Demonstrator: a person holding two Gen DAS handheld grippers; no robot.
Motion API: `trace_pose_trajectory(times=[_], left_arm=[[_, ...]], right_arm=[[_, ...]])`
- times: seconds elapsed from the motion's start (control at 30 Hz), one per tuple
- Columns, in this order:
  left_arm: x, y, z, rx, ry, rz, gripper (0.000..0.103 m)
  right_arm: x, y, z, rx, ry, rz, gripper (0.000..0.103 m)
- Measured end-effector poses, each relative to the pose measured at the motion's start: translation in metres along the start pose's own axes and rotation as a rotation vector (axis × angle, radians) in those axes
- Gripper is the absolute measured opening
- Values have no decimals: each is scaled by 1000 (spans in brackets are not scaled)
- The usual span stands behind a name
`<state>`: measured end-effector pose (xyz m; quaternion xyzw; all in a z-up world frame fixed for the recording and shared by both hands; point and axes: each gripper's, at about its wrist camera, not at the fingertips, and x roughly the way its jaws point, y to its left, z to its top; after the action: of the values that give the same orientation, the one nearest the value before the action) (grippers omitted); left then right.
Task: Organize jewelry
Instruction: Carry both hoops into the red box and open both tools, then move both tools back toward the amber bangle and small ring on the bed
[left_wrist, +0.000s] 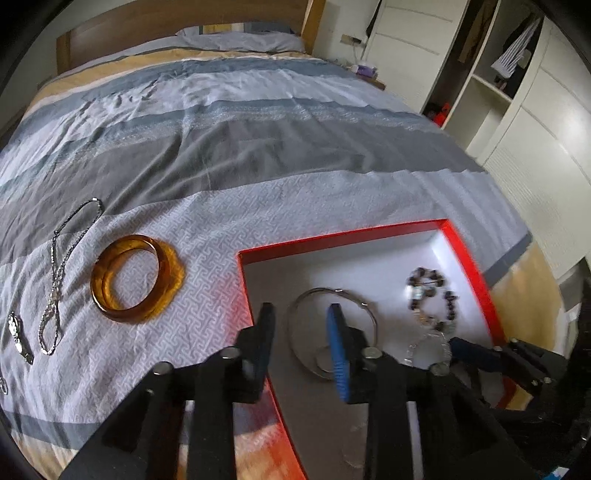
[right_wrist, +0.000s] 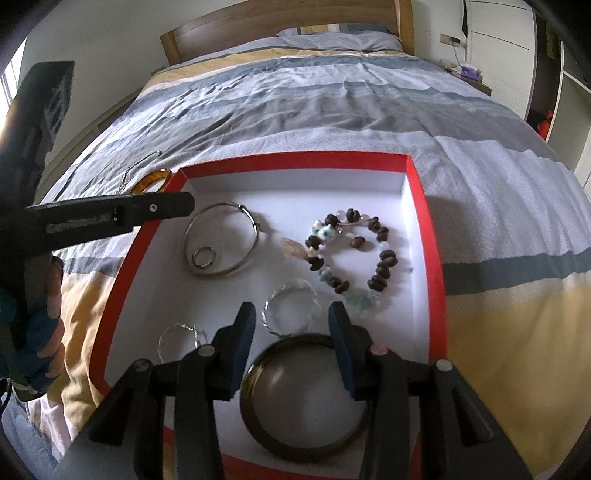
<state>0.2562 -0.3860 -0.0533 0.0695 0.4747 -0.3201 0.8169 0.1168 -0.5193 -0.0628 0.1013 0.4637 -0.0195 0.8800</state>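
Note:
A red box (right_wrist: 419, 192) with a white inside lies on the bed. It holds a silver bangle (right_wrist: 221, 240) around a small ring (right_wrist: 203, 256), a brown bead bracelet (right_wrist: 354, 251), clear bracelets (right_wrist: 291, 308) and a dark bangle (right_wrist: 303, 398). My right gripper (right_wrist: 291, 325) is open and empty above the dark bangle. My left gripper (left_wrist: 301, 325) is open and empty over the box's left wall, above the silver bangle (left_wrist: 332, 332). An amber bangle (left_wrist: 136, 278) and a silver chain (left_wrist: 62, 273) lie on the bedspread to the left.
The box (left_wrist: 469, 258) sits near the bed's right edge. A small silver piece (left_wrist: 18, 338) lies at the far left. The striped bedspread (left_wrist: 258, 147) stretches to the wooden headboard (left_wrist: 184, 22). White wardrobes (left_wrist: 535, 129) stand to the right.

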Motion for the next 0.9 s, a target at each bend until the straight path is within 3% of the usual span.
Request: trace_pose_trajectory(times=[0.17, 0.43, 0.5, 0.7, 0.9], left_arm=[[-29, -3, -3, 9, -25, 2, 36], [-102, 3, -18, -14, -117, 49, 39], [-122, 3, -26, -21, -144, 70, 47], [-173, 7, -59, -35, -176, 119, 55], [-222, 23, -91, -55, -224, 172, 58]], right_arm=[[-15, 1, -2, 8, -11, -7, 44], [-72, 14, -5, 30, -91, -25, 44], [-88, 20, -5, 30, -115, -28, 44], [-138, 48, -13, 25, -183, -33, 44], [-182, 78, -28, 14, -239, -32, 44]])
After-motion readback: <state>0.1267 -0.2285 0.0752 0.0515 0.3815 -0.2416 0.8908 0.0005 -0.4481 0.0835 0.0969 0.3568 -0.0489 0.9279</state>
